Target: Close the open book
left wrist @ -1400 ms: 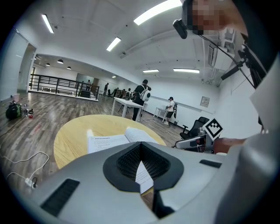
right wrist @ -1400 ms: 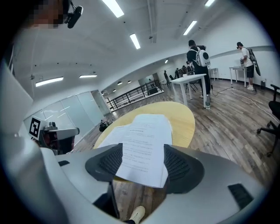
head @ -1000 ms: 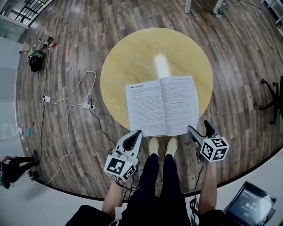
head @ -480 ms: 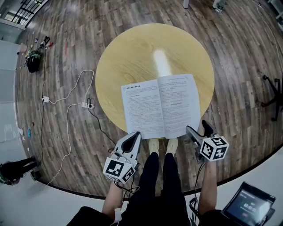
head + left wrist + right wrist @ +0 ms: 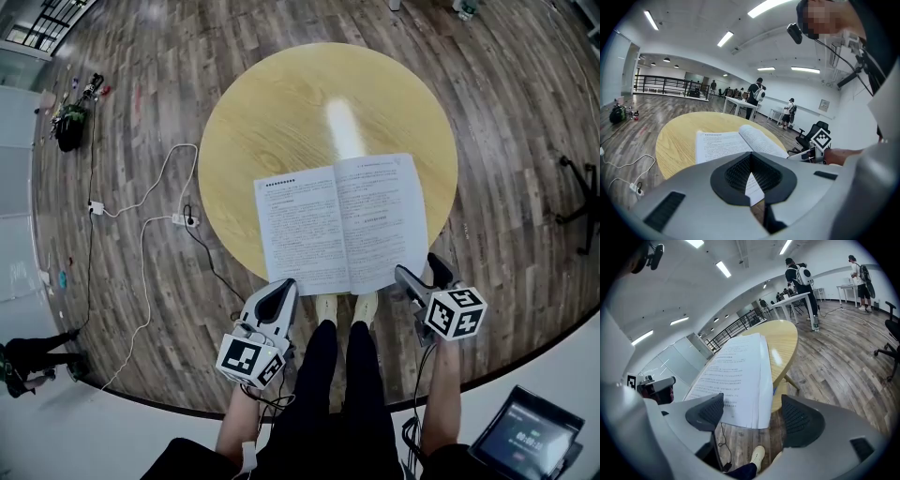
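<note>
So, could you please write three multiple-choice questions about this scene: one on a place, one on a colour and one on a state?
1. Where does the open book lie?
A. under the table
B. on the round table, at its near side
C. on the floor

2. What colour is the table top?
A. white
B. black
C. yellow

3. How do the jaws of the right tool stand?
A. apart
B. together
C. clamped on the book

Answers:
1 B: the head view shows the book flat on the table's near part.
2 C: the wood is pale yellow.
3 A: the right gripper view shows a wide gap and nothing gripped.
</note>
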A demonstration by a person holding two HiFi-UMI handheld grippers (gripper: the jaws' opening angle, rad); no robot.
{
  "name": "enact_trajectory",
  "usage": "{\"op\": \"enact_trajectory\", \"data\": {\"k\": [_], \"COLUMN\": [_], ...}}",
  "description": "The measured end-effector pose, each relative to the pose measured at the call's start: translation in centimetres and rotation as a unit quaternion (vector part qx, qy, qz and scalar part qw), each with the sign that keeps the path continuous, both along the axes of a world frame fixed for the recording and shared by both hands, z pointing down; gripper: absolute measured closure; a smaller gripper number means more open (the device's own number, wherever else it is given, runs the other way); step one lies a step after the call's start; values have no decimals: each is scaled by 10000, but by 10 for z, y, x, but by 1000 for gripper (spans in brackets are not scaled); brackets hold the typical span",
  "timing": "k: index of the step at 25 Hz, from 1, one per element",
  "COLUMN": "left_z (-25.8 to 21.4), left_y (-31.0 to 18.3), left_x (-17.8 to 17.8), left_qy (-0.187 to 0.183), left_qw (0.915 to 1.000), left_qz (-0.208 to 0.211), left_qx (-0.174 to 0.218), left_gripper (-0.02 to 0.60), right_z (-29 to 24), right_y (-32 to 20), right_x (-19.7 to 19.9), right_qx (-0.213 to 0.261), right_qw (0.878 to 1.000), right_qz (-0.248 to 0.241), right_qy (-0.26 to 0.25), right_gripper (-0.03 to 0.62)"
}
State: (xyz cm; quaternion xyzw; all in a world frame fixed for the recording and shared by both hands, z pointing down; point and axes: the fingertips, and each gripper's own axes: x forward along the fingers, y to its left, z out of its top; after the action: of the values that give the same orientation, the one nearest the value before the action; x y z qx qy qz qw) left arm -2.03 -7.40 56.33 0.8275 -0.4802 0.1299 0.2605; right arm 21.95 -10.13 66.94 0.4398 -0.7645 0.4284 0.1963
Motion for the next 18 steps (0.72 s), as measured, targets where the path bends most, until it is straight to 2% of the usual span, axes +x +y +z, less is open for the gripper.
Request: {"op": "enact_trajectory", "data": {"k": [7, 9, 14, 18], "left_z": [1, -1, -2, 0], "left_y": [0, 2, 2, -2], "left_x": [1, 0, -1, -2], "left_qy": [4, 8, 17, 18], "left_qw": [10000, 10000, 10000, 10000], "left_qz": [-6, -37, -18, -51], "left_qx": [1, 4, -7, 24], "left_gripper": [583, 583, 583, 583], "right_z": [-1, -4, -9, -12], "right_y": [2, 4, 4, 3], "right_x": [-1, -2, 0, 4], "right_qx": [-52, -28, 43, 105], "right_qw": [9999, 9999, 10000, 9999], "right_qz": [-25, -45, -29, -5], "right_qy": [-144, -121, -14, 53], "right_gripper": [212, 289, 356, 438]}}
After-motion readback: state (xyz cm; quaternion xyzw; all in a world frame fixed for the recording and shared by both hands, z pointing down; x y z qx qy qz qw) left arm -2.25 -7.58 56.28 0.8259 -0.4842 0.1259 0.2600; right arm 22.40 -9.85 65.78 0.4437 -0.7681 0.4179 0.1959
